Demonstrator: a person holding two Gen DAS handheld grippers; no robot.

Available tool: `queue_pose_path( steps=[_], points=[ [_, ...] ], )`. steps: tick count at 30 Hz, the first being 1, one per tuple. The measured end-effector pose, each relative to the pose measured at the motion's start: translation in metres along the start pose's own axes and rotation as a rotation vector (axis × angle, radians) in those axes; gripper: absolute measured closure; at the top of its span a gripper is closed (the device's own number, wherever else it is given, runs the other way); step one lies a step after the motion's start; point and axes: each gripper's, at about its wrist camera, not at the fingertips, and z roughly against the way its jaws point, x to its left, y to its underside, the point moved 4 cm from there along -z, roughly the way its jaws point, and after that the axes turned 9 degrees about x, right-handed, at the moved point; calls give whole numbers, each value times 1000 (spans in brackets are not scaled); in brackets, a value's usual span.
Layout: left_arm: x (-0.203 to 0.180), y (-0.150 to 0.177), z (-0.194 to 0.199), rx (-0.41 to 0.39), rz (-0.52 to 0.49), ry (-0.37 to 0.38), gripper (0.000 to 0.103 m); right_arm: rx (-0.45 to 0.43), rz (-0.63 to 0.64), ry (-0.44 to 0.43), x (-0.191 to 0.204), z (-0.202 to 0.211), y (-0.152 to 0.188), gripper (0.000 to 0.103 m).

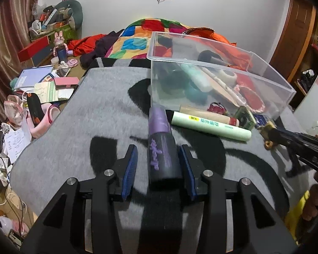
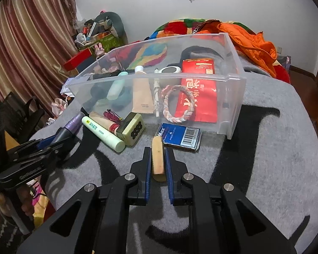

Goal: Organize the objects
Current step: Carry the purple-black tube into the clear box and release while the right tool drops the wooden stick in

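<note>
A clear plastic bin (image 2: 233,78) stands on a grey blanket (image 2: 254,148) and holds tubes, a braided bracelet (image 2: 176,103) and a red packet (image 2: 197,89). In front of it lie a pale green tube (image 2: 103,134), a mahjong tile (image 2: 132,131) and a blue card box (image 2: 180,137). My left gripper (image 1: 158,151) is open around a black and purple tube (image 1: 162,152), whose right side touches the right pad. My right gripper (image 2: 158,150) is shut on a tan wooden block (image 2: 158,158).
The bin also shows in the left wrist view (image 1: 265,80), with the green tube (image 1: 209,126) before it. A cluttered floor with books and papers (image 1: 46,84) lies left of the bed. A colourful quilt (image 1: 142,36) and orange jacket (image 2: 252,40) lie behind the bin.
</note>
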Motion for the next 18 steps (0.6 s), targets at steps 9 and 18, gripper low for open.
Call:
queue_pose_path(
  steps=[9, 18],
  points=[
    [5, 7, 10, -16, -7, 14, 78, -87, 5, 12, 4, 35, -2, 93],
    [-2, 12, 45, -66, -38, 56, 78, -153, 10, 8, 8, 62, -9, 93]
  ],
)
